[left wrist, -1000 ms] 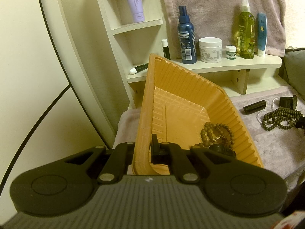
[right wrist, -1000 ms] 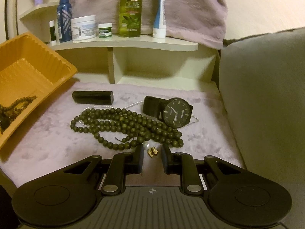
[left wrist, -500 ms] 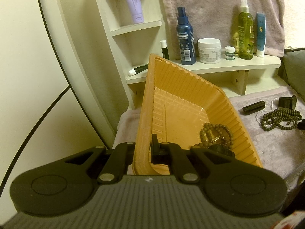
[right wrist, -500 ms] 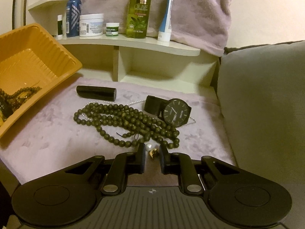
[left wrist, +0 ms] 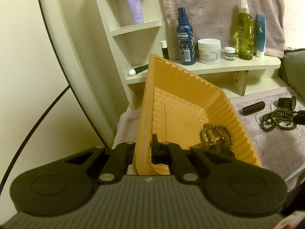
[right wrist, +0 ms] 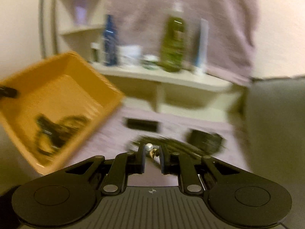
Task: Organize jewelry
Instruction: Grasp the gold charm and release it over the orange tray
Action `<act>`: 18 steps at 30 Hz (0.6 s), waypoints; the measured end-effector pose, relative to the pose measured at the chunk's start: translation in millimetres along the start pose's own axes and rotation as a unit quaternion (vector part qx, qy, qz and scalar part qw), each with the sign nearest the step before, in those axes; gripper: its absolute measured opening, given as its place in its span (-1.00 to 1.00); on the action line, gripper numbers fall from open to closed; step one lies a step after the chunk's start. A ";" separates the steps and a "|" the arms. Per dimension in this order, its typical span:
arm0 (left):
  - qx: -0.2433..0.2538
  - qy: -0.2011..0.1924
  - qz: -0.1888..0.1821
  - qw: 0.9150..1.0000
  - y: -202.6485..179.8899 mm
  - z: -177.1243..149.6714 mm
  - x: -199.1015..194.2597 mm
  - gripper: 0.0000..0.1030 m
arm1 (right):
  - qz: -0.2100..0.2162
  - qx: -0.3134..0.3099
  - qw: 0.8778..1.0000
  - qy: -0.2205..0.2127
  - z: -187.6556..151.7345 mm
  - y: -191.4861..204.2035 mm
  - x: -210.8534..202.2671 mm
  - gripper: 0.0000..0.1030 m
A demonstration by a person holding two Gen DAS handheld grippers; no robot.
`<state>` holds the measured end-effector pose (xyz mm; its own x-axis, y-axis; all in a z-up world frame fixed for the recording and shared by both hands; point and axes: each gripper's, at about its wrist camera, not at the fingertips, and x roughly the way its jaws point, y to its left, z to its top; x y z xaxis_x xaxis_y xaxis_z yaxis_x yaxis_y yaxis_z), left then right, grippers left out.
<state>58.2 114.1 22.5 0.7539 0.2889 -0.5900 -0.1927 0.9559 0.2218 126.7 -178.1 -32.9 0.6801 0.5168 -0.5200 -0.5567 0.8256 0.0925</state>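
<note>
1. We are clamping the left gripper (left wrist: 143, 148) on the near rim of the orange tray (left wrist: 183, 87), holding it tilted; its jaws are nearly together, with the wall between them.
2. We are pinching a small pearl earring (right wrist: 149, 147) in the right gripper (right wrist: 151, 153), jaws narrow; the right view is blurred.
3. Risk: the earring is sitting at the fingertips and could be slipping out, we judge, if the hand is jolted before it is over the tray at ten o'clock.
4. Risk: the tilted tray could be spilling its contents toward the lower rim.
5. Count in tray: one bead bracelet (left wrist: 216, 133), one dark item, indistinct.
6. Count on cloth, at three o'clock in the left view: one long bead necklace (left wrist: 276, 119), one watch (left wrist: 287, 102), one dark cylinder (left wrist: 253, 107), one thin pearl strand (left wrist: 257, 117).
</note>
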 end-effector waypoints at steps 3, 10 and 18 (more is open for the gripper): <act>0.000 0.000 0.000 1.000 -0.2 -0.2 -0.1 -0.91 | 0.054 -0.002 0.999 -0.001 10.6 24.2 5.5 -0.71; 0.001 0.000 0.000 1.000 -0.9 0.0 -0.2 -0.91 | 0.142 -0.017 0.989 0.030 14.4 66.4 26.3 -0.71; 0.000 -0.002 -0.001 1.000 -1.6 0.6 -1.2 -0.91 | 0.166 -0.018 0.985 0.042 10.4 81.1 36.3 -0.70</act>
<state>57.9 112.3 23.3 0.7566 0.2867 -0.5877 -0.1910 0.9564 0.2208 111.2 -90.1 -35.5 0.4168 0.7348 -0.5351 -0.7589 0.6054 0.2401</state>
